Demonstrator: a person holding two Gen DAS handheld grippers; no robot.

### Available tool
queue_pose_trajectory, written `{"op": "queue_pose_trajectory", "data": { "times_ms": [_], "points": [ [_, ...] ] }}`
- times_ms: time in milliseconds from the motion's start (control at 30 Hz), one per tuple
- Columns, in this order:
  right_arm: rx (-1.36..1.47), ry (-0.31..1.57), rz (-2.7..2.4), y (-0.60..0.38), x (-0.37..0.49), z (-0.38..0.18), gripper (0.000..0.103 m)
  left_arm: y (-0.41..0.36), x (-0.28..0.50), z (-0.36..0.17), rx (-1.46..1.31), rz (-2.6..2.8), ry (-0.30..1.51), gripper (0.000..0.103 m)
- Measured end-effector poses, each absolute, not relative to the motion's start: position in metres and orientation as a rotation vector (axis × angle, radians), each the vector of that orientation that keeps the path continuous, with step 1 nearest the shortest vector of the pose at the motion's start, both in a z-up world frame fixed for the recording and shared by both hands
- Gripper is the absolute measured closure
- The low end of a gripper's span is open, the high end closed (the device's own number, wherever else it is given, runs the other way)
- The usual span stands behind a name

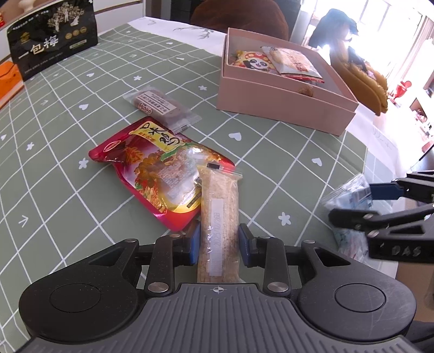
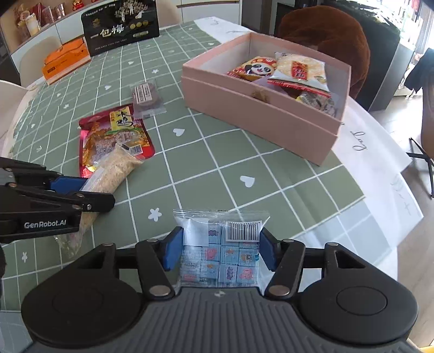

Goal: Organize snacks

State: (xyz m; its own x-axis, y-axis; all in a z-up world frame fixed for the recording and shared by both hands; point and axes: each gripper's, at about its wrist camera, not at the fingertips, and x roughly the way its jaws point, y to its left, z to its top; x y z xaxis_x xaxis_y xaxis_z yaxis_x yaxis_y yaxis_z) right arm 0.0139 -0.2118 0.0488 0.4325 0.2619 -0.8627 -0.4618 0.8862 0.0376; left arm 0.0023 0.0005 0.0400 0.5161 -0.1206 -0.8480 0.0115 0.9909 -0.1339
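So both claws have something between them right now. The left claw (image 1: 219, 241) is clamped on a long clear packet of oat-coloured crumbly stuff (image 1: 218, 217), blue pads pressed on either side of it, with the far end of the packet lying over the corner of a shiny red snack pouch (image 1: 152, 168) on the worktop (image 1: 54, 168). The right claw (image 2: 221, 249) has a clear bag of little blue cartoon-printed cubes (image 2: 219, 252) sitting between its blue pads, barcode sticker facing up. The pads sit right at the bag's edges, but I honestly can't tell if they're actually squeezing it or just touching the plastic. That bag is at the near edge of the worktop, well apart from the box.

The pink box (image 2: 260, 114) is open over on the far right side of the green checked cloth, and it's already got a few things in it: a panda-face packet (image 2: 255, 69), a rice cracker pack (image 2: 299, 70) lying partly on top of it, plus some wrapped bits at the near end.

Still loose on the cloth: the red pouch, and just behind it a small clear packet with something dark purple-brown inside (image 1: 162, 107). Way at the back there's a big black bag with gold print (image 2: 122, 25) standing upright, and an orange box (image 2: 66, 61) beside it.
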Motion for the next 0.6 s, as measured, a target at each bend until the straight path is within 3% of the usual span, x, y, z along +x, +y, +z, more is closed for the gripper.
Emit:
{"op": "queue_pose_trajectory", "data": {
  "times_ms": [600],
  "points": [
    [-0.182,0.999,0.446,-0.229,0.010,0.070,0.045,-0.007,0.008,0.062,-0.188,-0.108,0.964,0.070]
  ]
}}
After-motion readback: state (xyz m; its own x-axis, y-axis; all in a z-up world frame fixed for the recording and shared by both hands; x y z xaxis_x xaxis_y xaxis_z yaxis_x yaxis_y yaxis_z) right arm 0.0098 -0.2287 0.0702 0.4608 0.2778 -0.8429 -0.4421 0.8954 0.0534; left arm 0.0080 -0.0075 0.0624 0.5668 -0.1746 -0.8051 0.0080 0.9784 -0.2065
